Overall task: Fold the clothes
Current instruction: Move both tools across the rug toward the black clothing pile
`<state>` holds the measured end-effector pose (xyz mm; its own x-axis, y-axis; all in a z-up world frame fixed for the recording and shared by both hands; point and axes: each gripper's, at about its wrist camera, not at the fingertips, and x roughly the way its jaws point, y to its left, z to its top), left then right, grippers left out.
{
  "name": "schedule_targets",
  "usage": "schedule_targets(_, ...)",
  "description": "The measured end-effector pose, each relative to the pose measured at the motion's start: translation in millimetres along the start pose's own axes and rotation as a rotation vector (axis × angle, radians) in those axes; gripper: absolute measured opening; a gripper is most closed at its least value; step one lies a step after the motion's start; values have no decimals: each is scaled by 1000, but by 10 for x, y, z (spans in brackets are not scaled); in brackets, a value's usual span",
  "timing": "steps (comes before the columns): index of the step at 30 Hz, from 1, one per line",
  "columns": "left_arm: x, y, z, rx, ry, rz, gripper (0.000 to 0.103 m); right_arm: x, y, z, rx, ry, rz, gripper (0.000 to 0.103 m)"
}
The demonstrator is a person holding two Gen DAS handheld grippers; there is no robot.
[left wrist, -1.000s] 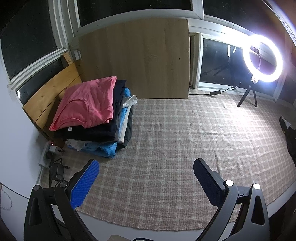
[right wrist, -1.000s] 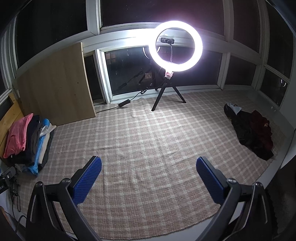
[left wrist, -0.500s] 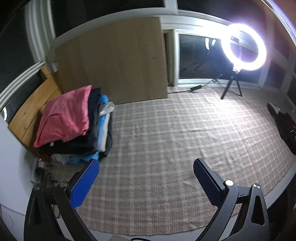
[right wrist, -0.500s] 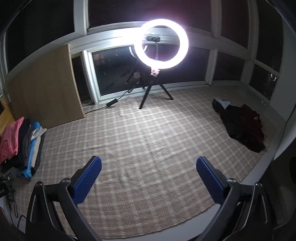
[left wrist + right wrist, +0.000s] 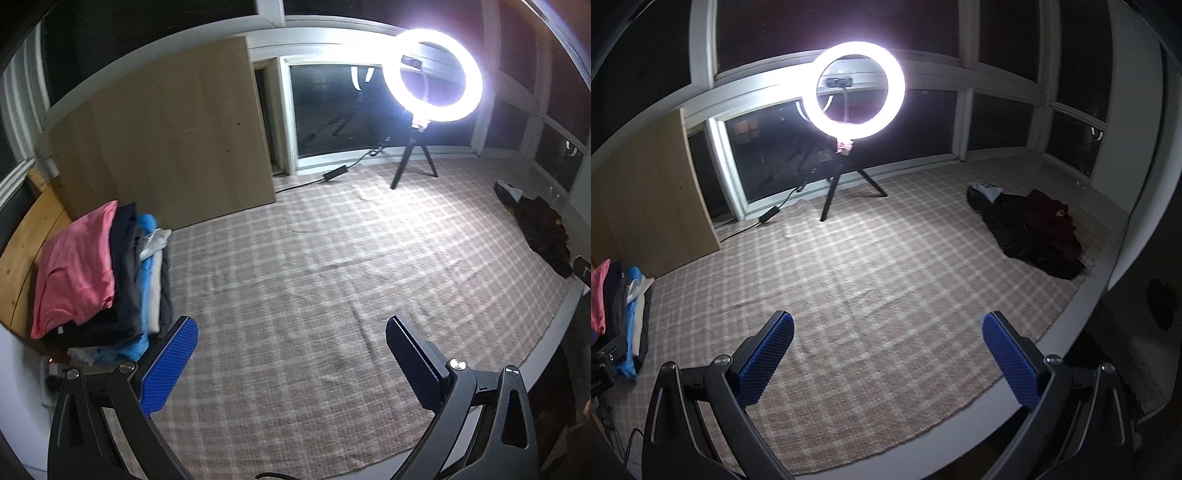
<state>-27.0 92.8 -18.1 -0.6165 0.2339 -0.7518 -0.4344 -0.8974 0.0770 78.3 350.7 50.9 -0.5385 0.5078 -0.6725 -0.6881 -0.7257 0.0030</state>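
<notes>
The left gripper (image 5: 291, 354) hung above the near part of the checked mat (image 5: 314, 266), its blue-padded fingers (image 5: 170, 365) spread wide with nothing between them. The right gripper (image 5: 886, 354) was likewise held wide apart and empty, over the near edge of the same mat (image 5: 886, 280), where the weave met a pale strip of floor.

To the left of the left gripper, close beside its left finger, sat a stack of folded clothes (image 5: 122, 280) at the mat's left edge. A pink garment (image 5: 74, 266) lay on top, with dark, blue and pale layers showing beneath it. In the right wrist view the same stack (image 5: 624, 306) appeared at the far left border, partly cut off.

Well apart from both grippers, at the right side of the mat, lay a heap of unfolded dark clothes (image 5: 1038, 236), black and deep red, with a small pale piece at its far end. The left wrist view caught this heap (image 5: 543, 229) near its right edge.

At the far side of the mat stood a lit ring light (image 5: 855, 90) on a short black tripod (image 5: 846, 192), before dark windows. A cable with a small black box (image 5: 768, 214) ran along the floor left of the tripod. A wooden board (image 5: 166, 147) leaned upright against the far left wall, behind the folded stack.
</notes>
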Motion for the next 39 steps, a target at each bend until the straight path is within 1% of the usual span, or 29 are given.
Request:
schedule_targets(6,18,-103,46,47,-8,-39,102,-20,-51,0,24,5,-21,103)
schedule_targets(10,39,-133,57,50,-1,-73,102,-28,-54,-8,30,7,-30,103)
schedule_targets(11,48,-139,64,50,2,-85,100,-32,-57,-12,31,7,-31,103)
schedule_targets(13,68,-137,66,47,10,-97,99,-40,-67,-17,32,7,-36,103)
schedule_targets(19,121,-129,57,53,29,-129,98,-60,-75,-27,45,10,-59,103)
schedule_targets(25,118,-116,70,71,3,-132,98,-77,-87,-49,54,16,-78,103)
schedule_targets(29,137,-10,122,23,-12,-164,98,-104,-95,-62,60,15,-94,103)
schedule_targets(32,171,30,154,11,-16,-162,98,-119,-105,-81,66,15,-102,103)
schedule_targets(36,237,-8,194,31,2,-162,98,-122,-131,-113,79,14,-108,103)
schedule_targets(39,275,-73,221,49,10,-178,98,-95,-182,-115,87,17,-120,103)
